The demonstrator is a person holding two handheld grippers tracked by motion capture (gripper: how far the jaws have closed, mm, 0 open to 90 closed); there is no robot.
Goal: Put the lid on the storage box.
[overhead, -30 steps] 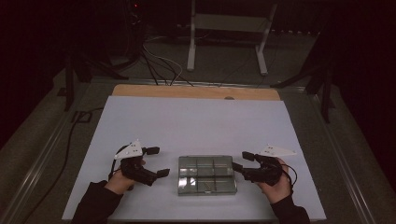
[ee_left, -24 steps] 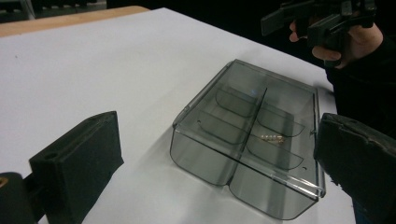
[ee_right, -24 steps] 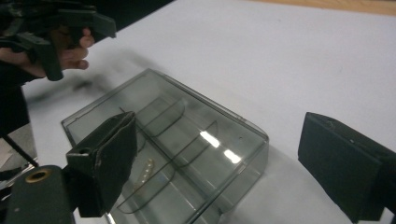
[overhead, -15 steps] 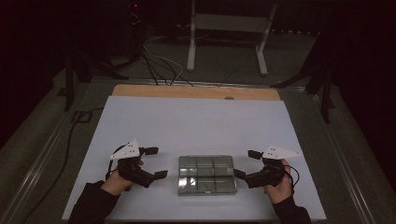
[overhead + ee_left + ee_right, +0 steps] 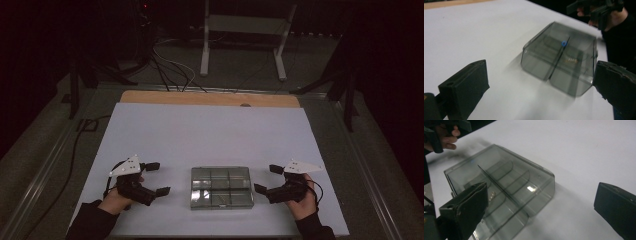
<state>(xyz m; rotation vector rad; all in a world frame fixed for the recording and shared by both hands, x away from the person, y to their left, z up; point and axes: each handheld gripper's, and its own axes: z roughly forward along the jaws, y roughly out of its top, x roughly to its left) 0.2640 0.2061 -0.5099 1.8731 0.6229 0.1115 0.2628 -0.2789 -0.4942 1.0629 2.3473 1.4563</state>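
A clear smoky plastic box (image 5: 221, 187) with several compartments lies flat on the white sheet near the front edge. In the left gripper view a small blue piece (image 5: 564, 43) and a small metal part (image 5: 571, 60) show inside the box (image 5: 559, 62). My left gripper (image 5: 158, 178) stands open just left of the box, apart from it. My right gripper (image 5: 267, 179) stands open just right of it; its jaws have just been opening and press on nothing. In the right gripper view the box (image 5: 506, 192) lies ahead of the wide jaws.
The white sheet (image 5: 210, 135) covers the table, with a wooden strip (image 5: 210, 98) along its far edge. Beyond the table stand a metal frame (image 5: 242, 40) and cables (image 5: 170, 70) on the dark floor.
My left gripper has drawn back to the left, away from the box. The right gripper's jaws have spread wider. The box has stayed in place.
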